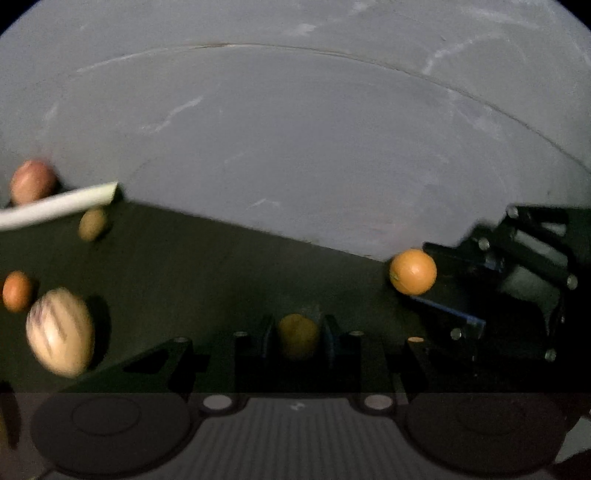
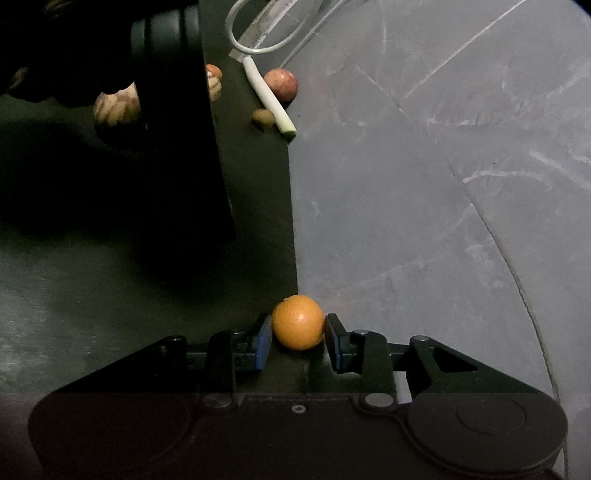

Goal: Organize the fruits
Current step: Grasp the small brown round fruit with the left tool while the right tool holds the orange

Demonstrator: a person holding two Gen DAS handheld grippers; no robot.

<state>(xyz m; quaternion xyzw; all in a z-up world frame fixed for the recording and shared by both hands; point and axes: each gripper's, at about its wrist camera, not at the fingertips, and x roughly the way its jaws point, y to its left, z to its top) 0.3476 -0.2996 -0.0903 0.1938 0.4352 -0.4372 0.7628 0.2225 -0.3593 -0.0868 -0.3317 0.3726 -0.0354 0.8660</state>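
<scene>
In the left wrist view my left gripper is shut on a small orange fruit above the dark mat. In the right wrist view my right gripper is shut on a round orange at the mat's edge; the same orange and right gripper show at the right of the left view. On the mat's left lie a striped pale melon-like fruit, a small orange fruit, a small yellow-brown fruit and a reddish apple.
A white knife handle lies by the apple; in the right wrist view its blade reaches a clear glass bowl. The grey floor lies beyond the mat. The left gripper's dark body fills the right view's upper left.
</scene>
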